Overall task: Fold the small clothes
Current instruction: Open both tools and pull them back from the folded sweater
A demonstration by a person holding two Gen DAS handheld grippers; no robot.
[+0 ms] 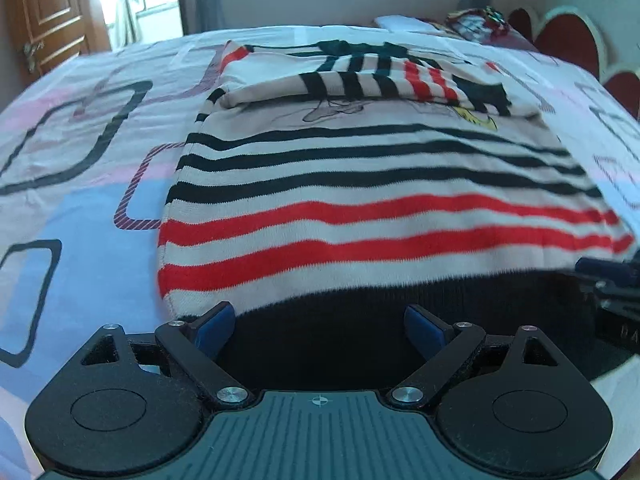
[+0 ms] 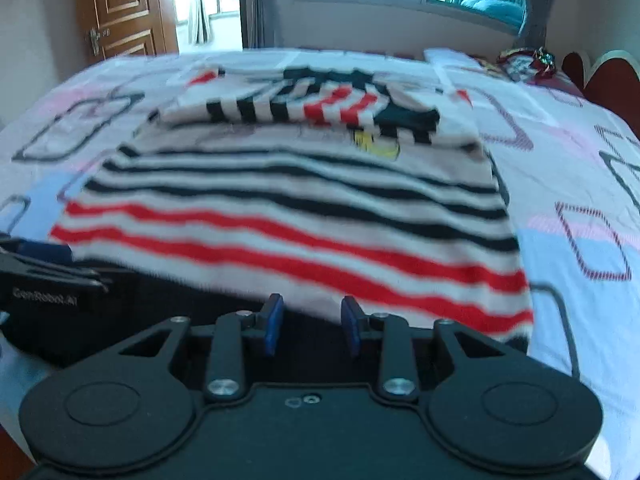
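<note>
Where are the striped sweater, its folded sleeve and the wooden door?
striped sweater [image 1: 380, 216]: left wrist view, on a red stripe of its body.
folded sleeve [image 1: 384, 84]: left wrist view, on its striped middle.
wooden door [image 2: 120, 4]: right wrist view, on its panel.

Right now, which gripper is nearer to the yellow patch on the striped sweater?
Right. The right gripper faces the yellow patch almost straight ahead; from the left gripper it lies far off to the right.

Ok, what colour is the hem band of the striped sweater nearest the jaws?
Black, a solid knit hem band below the red stripes; clearest in the left wrist view.
</note>
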